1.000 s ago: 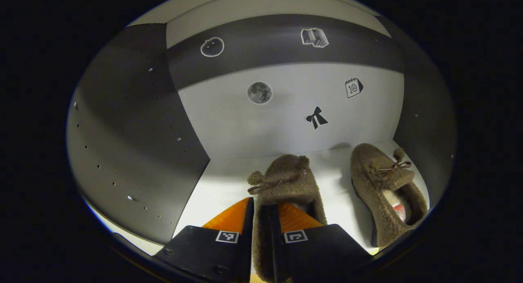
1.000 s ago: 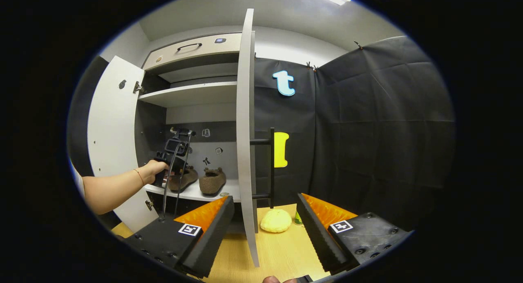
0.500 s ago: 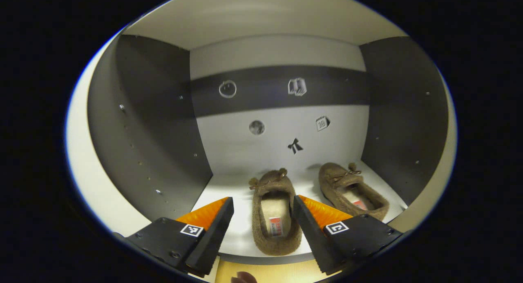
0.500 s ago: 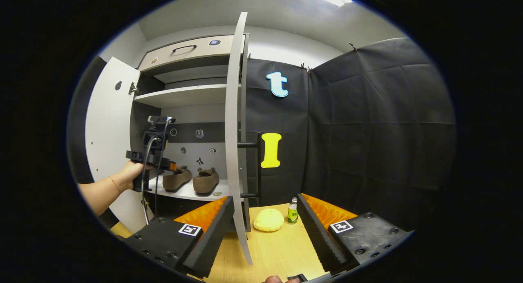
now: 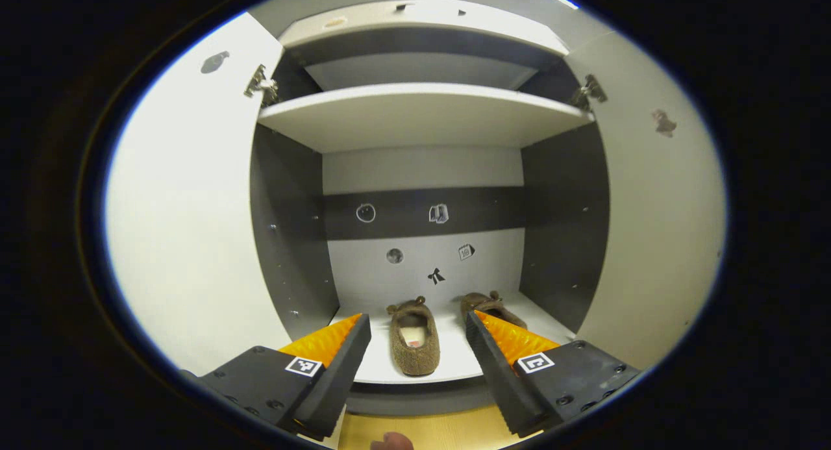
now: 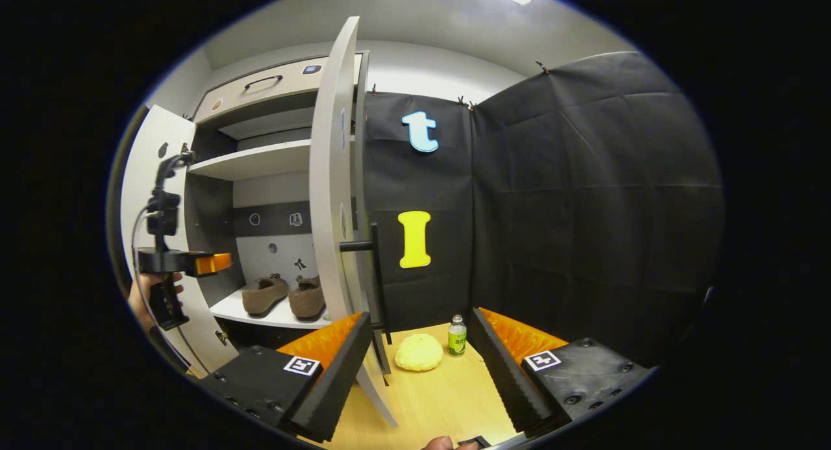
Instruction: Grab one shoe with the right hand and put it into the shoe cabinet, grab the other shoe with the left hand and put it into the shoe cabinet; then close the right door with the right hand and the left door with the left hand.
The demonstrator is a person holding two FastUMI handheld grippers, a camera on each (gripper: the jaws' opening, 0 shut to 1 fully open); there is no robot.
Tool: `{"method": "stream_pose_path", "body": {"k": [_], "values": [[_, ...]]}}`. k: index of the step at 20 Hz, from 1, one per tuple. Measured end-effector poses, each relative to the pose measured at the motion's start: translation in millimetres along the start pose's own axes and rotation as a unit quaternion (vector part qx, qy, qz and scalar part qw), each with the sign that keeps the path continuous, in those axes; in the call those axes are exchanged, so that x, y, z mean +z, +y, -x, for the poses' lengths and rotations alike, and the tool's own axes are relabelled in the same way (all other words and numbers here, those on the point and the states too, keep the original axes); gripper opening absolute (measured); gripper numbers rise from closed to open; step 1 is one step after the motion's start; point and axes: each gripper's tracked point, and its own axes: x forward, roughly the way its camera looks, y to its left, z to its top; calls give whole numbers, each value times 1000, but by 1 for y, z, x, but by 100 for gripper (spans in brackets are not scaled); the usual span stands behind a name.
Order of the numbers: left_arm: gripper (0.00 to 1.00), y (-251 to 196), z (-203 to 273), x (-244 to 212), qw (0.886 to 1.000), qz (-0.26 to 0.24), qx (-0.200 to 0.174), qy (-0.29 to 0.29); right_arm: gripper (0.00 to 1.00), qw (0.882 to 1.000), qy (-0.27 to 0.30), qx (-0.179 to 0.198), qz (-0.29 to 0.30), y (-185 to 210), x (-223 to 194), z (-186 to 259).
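Two brown fluffy shoes stand side by side on the lower shelf [image 5: 448, 365] of the open shoe cabinet. In the left gripper view the left shoe [image 5: 413, 346] lies between my fingers but well beyond them, and the right shoe [image 5: 487, 305] is partly hidden by one finger. My left gripper [image 5: 415, 365] is open and holds nothing, outside the cabinet front. In the right gripper view both shoes [image 6: 263, 294] [image 6: 308, 297] sit behind the right door [image 6: 331, 197], which stands edge-on with its black handle [image 6: 375, 275] just ahead of my open right gripper [image 6: 419, 365]. A hand holds the left gripper [image 6: 211, 263] far left.
The left door [image 5: 188, 210] and the right door [image 5: 649, 229] both stand wide open. An upper shelf [image 5: 422, 112] spans the cabinet. On the wooden table [image 6: 441, 404] lie a yellow round lump [image 6: 419, 352] and a small green bottle [image 6: 458, 336].
My left gripper opened, let go of the left shoe and drew back out of the cabinet. The right gripper view shifted, so the right door's edge and handle now sit closer.
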Motion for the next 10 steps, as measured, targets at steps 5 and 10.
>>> {"method": "stream_pose_path", "body": {"k": [5, 10], "values": [[94, 16, 59, -11, 1000, 20, 2, -7, 98, 999, -12, -31, -2, -23, 10, -15], [94, 23, 102, -21, 1000, 11, -19, -14, 98, 999, -18, -41, 10, -38, 15, -38]]}}
